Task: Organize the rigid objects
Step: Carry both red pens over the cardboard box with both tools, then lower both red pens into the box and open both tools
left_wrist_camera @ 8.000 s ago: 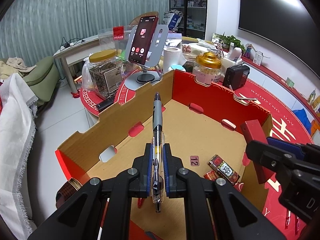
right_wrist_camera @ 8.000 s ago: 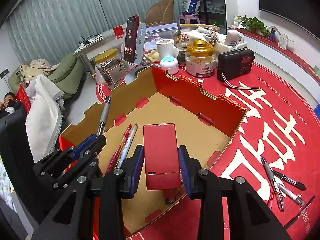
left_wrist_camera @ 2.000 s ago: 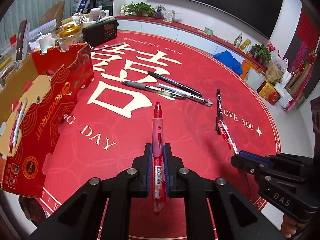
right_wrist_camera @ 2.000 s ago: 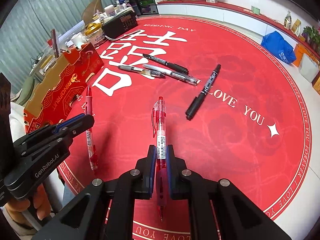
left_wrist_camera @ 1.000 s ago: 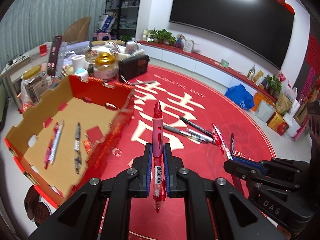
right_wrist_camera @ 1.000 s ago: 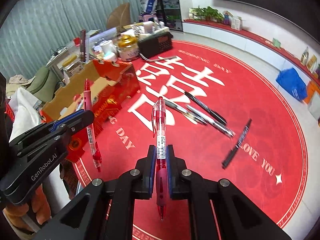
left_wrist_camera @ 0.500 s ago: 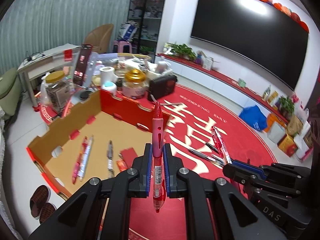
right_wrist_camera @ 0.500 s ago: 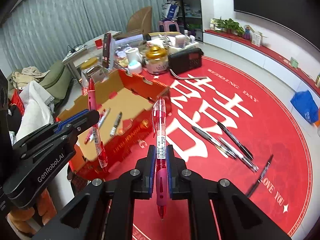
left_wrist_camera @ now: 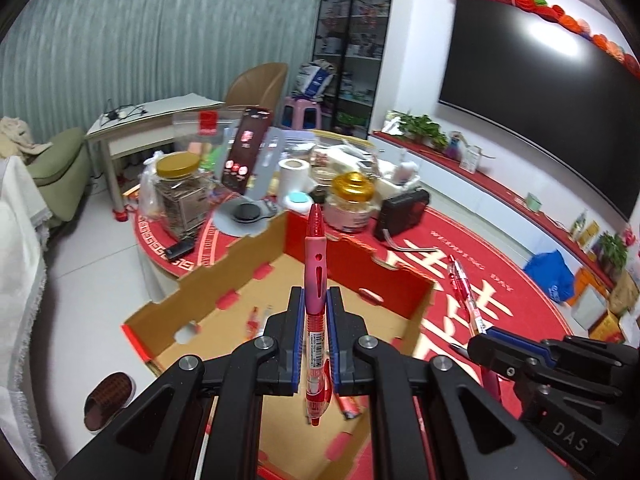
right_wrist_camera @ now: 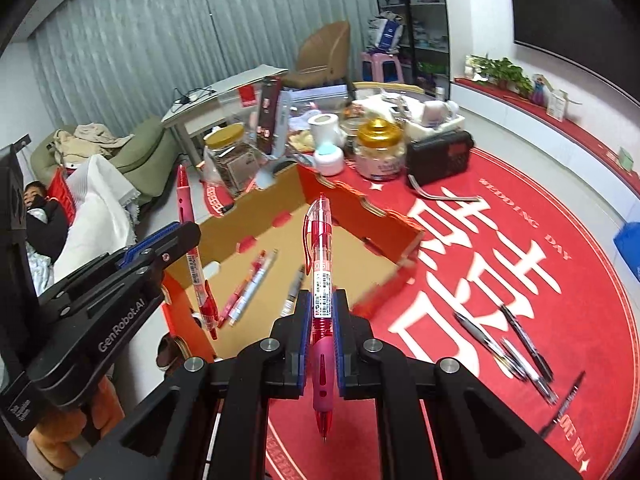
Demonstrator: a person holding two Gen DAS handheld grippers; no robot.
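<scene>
Left wrist view: the worktop point(left_wrist_camera: 532, 280) with its red printed cloth carried the cardboard box point(left_wrist_camera: 240, 280), open-topped, sitting at the left-near edge with jars and a radio beyond its far wall. Box floor already held several pens point(right_wrist_camera: 248, 288), lying loose. More dark pens point(right_wrist_camera: 516, 348) lay on the cloth well to the right of the box.

Left gripper point(left_wrist_camera: 316, 336) had its fingers clamped on a red pen point(left_wrist_camera: 315, 272), tip end toward the camera, poised above the box's near part. Right gripper point(right_wrist_camera: 321, 332) was likewise clamped on a second red pen point(right_wrist_camera: 320, 264), over the near-right corner of the box.

Judged step: carry phase, both pens at the box, not released. Next move should need both lowered inside the walls, laid roughly parallel to the pens there, then the fingers opened. Right one looked closest to the wall, so it should clear that first.
</scene>
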